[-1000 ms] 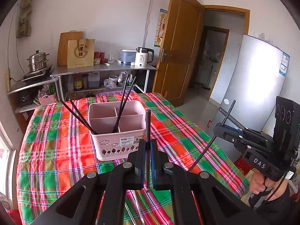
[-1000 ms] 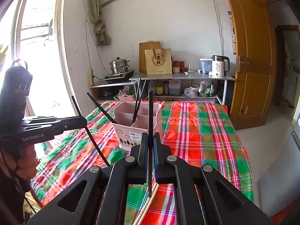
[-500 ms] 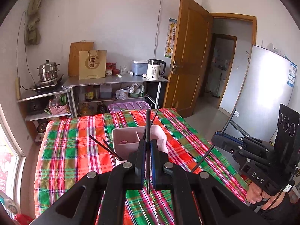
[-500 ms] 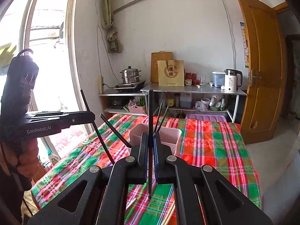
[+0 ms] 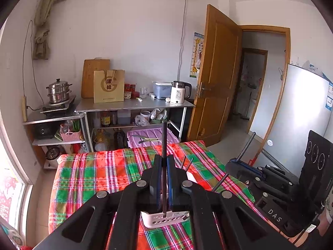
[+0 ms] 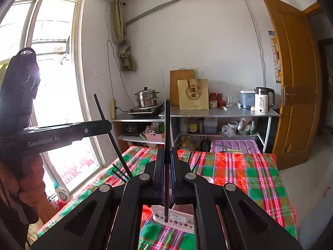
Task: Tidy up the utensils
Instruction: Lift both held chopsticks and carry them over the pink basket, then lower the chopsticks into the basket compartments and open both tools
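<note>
My left gripper (image 5: 164,166) is shut on a black chopstick (image 5: 164,139) that stands upright between its jaws. My right gripper (image 6: 167,160) is shut on another black chopstick (image 6: 167,125), also upright. The pink utensil basket (image 5: 164,220) sits on the plaid table, mostly hidden below both grippers; its perforated front also shows in the right wrist view (image 6: 177,220). Black chopsticks (image 5: 187,163) stick up from it. The right gripper shows at the right of the left wrist view (image 5: 241,162), and the left gripper at the left of the right wrist view (image 6: 104,125).
The table has a red and green plaid cloth (image 5: 93,177). Behind it stand a metal shelf (image 5: 133,104) with a kettle (image 5: 179,92), a steamer pot (image 5: 58,90) and a purple bin (image 5: 149,137). A wooden door (image 5: 218,79) is open at right. A window (image 6: 52,83) is at left.
Both grippers have risen and pulled back from the basket, each with its chopstick. The basket has dropped low in both views and is now largely hidden behind the jaws.
</note>
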Demonstrator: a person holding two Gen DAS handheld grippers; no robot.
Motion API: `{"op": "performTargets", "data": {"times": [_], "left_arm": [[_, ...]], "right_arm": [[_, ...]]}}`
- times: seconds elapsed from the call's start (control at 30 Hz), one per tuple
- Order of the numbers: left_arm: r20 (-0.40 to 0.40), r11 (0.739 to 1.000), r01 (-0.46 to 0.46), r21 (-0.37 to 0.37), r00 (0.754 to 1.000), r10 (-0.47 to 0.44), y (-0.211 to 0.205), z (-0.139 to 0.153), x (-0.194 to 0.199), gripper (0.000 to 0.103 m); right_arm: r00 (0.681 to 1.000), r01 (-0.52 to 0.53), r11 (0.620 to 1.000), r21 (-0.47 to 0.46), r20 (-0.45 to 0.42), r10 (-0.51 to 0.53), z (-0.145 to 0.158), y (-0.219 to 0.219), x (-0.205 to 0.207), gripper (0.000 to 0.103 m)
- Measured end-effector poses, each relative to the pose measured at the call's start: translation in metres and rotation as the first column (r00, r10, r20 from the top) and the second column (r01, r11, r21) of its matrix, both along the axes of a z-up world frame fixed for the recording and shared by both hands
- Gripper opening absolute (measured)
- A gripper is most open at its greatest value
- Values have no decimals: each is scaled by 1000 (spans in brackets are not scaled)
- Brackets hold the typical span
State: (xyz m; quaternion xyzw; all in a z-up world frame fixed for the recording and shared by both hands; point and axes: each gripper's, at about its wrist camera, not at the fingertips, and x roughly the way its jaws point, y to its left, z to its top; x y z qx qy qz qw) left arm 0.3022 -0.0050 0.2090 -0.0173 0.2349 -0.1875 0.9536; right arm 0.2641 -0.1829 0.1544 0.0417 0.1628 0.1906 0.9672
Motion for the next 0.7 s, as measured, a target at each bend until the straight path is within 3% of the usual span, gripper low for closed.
{"op": "performTargets", "data": {"times": [0.37, 0.7], "left_arm": [[-38, 1000, -2, -5, 999, 2, 5, -19, 48, 4], [-100, 1000, -3, -20, 995, 1, 9, -53, 78, 4]], "right_arm": [[1000, 15, 1000, 24, -10, -15, -7, 6, 35, 5], [998, 14, 1000, -8, -69, -14, -39, 15, 54, 5]]}}
